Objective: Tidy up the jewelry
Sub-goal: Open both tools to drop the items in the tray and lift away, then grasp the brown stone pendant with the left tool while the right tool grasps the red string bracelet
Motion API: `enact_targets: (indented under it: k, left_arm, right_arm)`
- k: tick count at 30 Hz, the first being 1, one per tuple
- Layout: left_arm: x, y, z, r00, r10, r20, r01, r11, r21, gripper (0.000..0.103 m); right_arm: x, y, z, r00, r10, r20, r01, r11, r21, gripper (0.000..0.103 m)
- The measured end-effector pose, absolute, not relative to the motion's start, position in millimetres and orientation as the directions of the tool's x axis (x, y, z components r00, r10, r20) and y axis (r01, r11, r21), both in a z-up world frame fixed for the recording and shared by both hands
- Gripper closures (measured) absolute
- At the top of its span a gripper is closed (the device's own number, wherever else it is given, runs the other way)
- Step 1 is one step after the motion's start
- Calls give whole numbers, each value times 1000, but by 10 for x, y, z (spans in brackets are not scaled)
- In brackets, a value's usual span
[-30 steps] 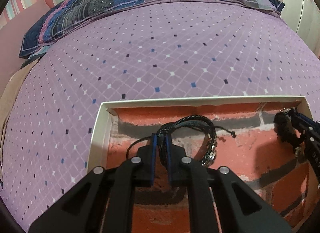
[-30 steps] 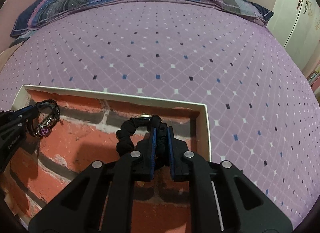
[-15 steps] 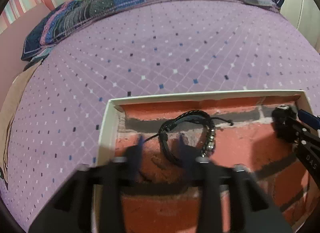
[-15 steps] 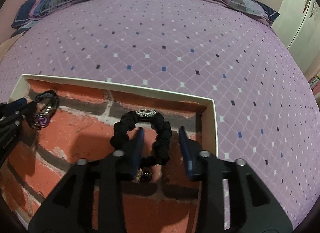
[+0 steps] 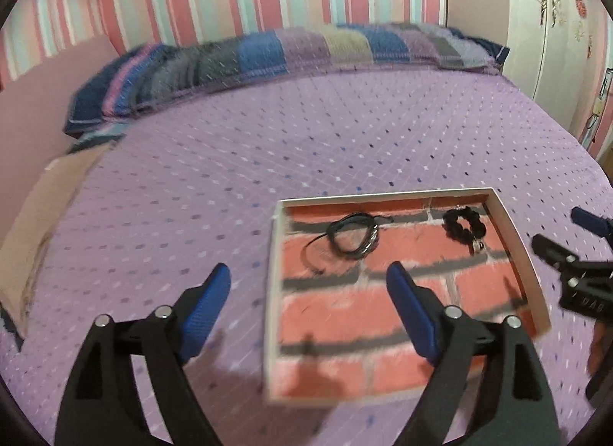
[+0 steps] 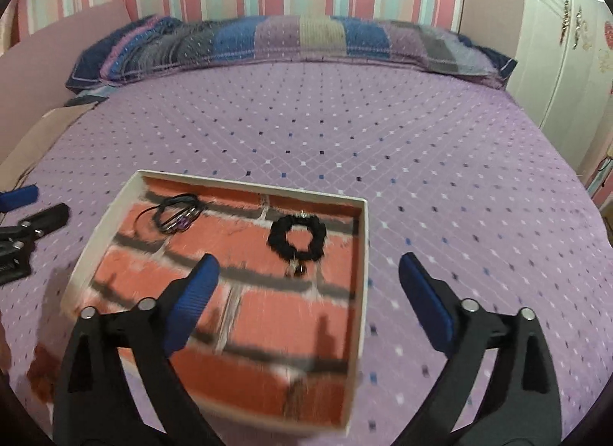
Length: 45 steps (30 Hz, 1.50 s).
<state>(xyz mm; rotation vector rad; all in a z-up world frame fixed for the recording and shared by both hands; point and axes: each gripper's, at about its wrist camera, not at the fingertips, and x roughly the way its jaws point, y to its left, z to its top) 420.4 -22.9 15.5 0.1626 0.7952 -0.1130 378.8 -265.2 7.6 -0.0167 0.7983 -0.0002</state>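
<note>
A shallow white-rimmed tray (image 5: 274, 254) (image 6: 366, 254) with a red brick-pattern floor lies on the purple bed. A black cord bracelet (image 5: 354, 237) (image 6: 178, 214) lies in its far left part. A black scrunchie-style bracelet with a charm (image 5: 463, 225) (image 6: 298, 236) lies in its far right part. My left gripper (image 5: 308, 281) is open and empty, raised over the tray's left rim. My right gripper (image 6: 308, 271) is open and empty, raised over the tray's right part. Each gripper shows at the edge of the other view, the right gripper (image 5: 574, 254) and the left gripper (image 6: 27, 216).
A patchwork pillow (image 5: 268, 55) (image 6: 287, 40) lies along the head of the bed under a striped wall. A white wardrobe (image 6: 567, 43) stands to the right. A beige panel (image 5: 38, 223) borders the bed's left side.
Both grippers let go of their bracelets, opened wide and pulled back and up from the tray. The two bracelets now lie in the tray.
</note>
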Motion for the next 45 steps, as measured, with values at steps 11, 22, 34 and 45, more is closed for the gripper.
enact_targets:
  k: [11, 22, 34, 45]
  left_arm:
    - [2718, 432, 244, 747, -2, -665, 108, 987, 118, 11]
    - [2312, 580, -78, 723, 3, -691, 70, 994, 78, 11]
    - [2369, 502, -397, 734, -37, -678, 103, 993, 57, 11]
    - [2411, 288, -616, 726, -80, -683, 192, 978, 88, 31]
  right_arm:
    - [2500, -2644, 158, 729, -25, -684, 42, 999, 8, 4]
    - [2047, -2641, -245, 707, -76, -703, 64, 997, -43, 5]
    - [2121, -2906, -617, 679, -50, -732, 50, 999, -21, 12]
    - [2180, -2884, -836, 646, -32, -763, 26, 999, -20, 16]
